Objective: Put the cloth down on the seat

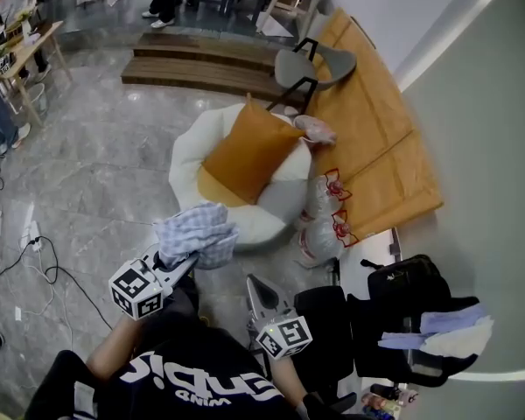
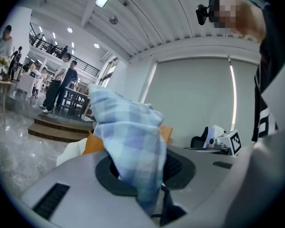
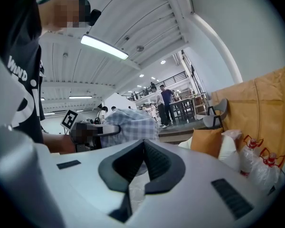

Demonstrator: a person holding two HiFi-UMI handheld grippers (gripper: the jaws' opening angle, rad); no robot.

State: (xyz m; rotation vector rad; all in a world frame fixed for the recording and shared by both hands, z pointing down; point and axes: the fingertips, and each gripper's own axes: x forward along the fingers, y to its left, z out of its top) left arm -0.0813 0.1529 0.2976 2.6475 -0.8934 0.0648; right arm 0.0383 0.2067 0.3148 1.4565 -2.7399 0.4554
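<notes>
I'm seeing a pale blue-and-white checked fabric cloth point(image 1: 195, 233) at seven o'clock of the white round beanbag seat point(image 1: 185, 160), plain orange square cushion point(image 1: 249, 151) on top, grey veined glossy stone floor point(image 1: 96, 164) at nine, tan flat board point(image 1: 367, 121) at three.

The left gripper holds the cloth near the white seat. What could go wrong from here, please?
The orange cushion covers much of the white seat, so the checked cloth may land on it or slide off the rounded rim. The cloth is bunched in the left gripper and might cling on release. The plastic bottles beside the seat could be knocked.
</notes>
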